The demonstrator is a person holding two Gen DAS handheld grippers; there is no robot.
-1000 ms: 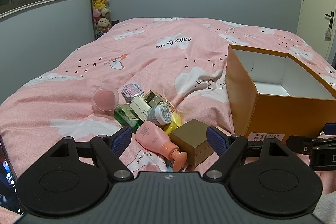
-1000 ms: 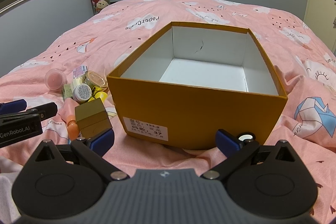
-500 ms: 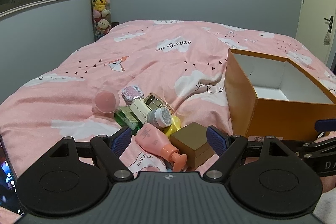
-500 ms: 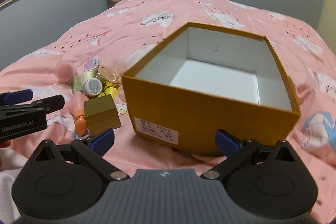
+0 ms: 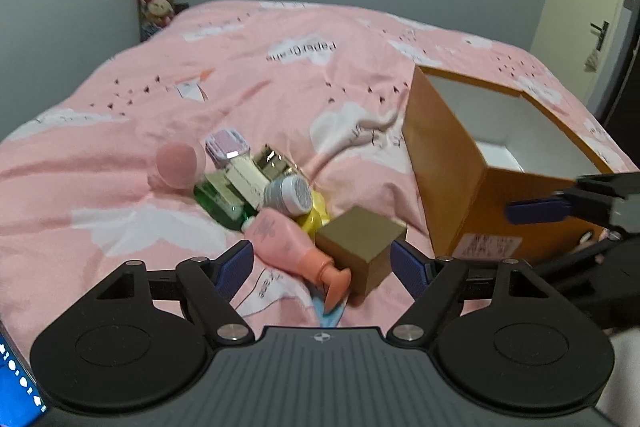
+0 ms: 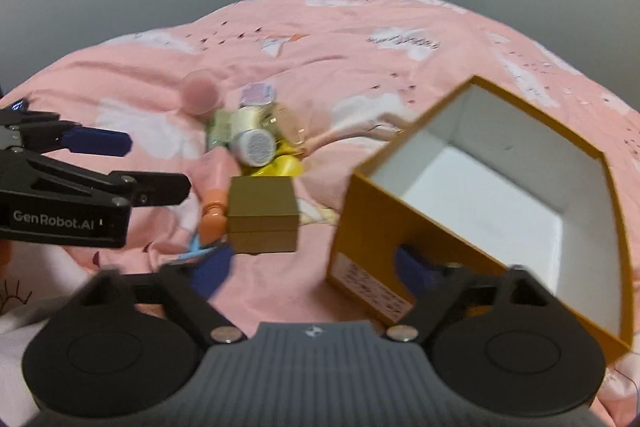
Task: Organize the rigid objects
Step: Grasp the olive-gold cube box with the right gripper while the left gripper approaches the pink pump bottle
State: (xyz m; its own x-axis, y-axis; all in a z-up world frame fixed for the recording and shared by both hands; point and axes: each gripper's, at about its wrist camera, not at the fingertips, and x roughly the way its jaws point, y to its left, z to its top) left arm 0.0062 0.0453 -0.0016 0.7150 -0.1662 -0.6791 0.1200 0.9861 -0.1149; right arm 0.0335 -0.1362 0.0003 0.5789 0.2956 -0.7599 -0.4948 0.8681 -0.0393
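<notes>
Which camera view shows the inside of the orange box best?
The right wrist view: it looks down into the orange box, showing its empty white floor and walls. The left wrist view shows mostly its outer side and only a corner of the floor.

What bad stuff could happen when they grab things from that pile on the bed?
1. The pile is packed tight. The left tool, jaws just narrowing with nothing gripped, straddles the pink pump bottle and gold box, so it might nudge both.
2. The soft pink bedspread could let the round grey-lidded jar roll away.
3. The right tool, also closing on nothing, has one finger at the orange box and could bump it.
</notes>
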